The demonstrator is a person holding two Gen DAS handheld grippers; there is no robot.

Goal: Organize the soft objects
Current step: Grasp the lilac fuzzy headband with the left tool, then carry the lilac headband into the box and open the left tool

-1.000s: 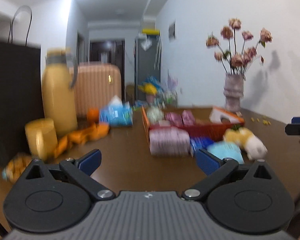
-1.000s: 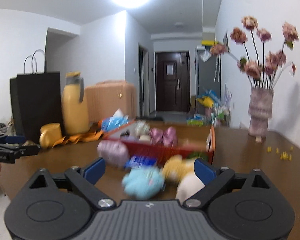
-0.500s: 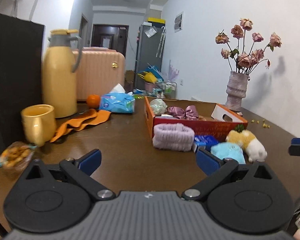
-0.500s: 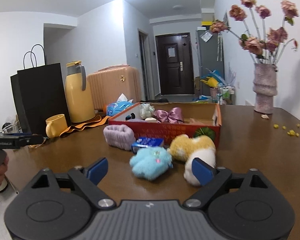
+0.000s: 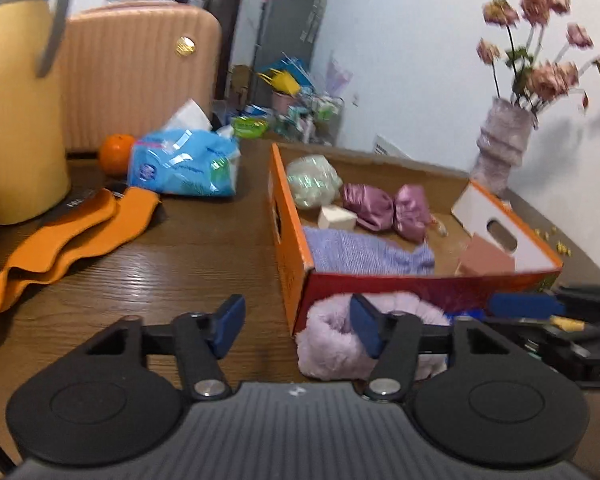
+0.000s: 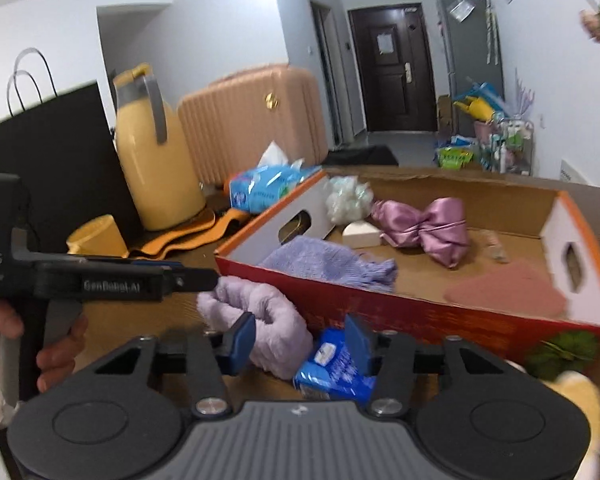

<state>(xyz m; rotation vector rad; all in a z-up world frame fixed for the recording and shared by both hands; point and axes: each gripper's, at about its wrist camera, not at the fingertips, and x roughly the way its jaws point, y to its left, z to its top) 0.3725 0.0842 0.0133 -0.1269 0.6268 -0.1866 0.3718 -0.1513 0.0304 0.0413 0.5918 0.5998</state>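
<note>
A fluffy lilac headband (image 5: 332, 348) lies on the table against the front wall of an orange cardboard box (image 5: 290, 252). My left gripper (image 5: 298, 326) is closing. Its right finger is over the headband's top and its left pad stands clear over bare wood. My right gripper (image 6: 300, 343) is closing too, with the headband's (image 6: 276, 320) other end and a blue packet (image 6: 334, 368) between its fingers, and no firm squeeze shows. Inside the box (image 6: 416, 312) lie a lilac knit cloth (image 6: 328, 262), a pink satin bow (image 6: 424, 226) and a white-green puff (image 6: 346, 198).
A yellow thermos (image 5: 16, 120), orange cloth (image 5: 68, 236), tissue pack (image 5: 184, 168) and an orange (image 5: 116, 154) stand to the left. A flower vase (image 5: 500, 148) is at the back right. A black bag (image 6: 56, 160) is far left, and a yellow-white plush (image 6: 576, 396) lies beside the box.
Both grippers have swept forward to the headband in front of the box. Their jaws have narrowed from wide apart. The left gripper now reaches the headband's left end in the right wrist view.
</note>
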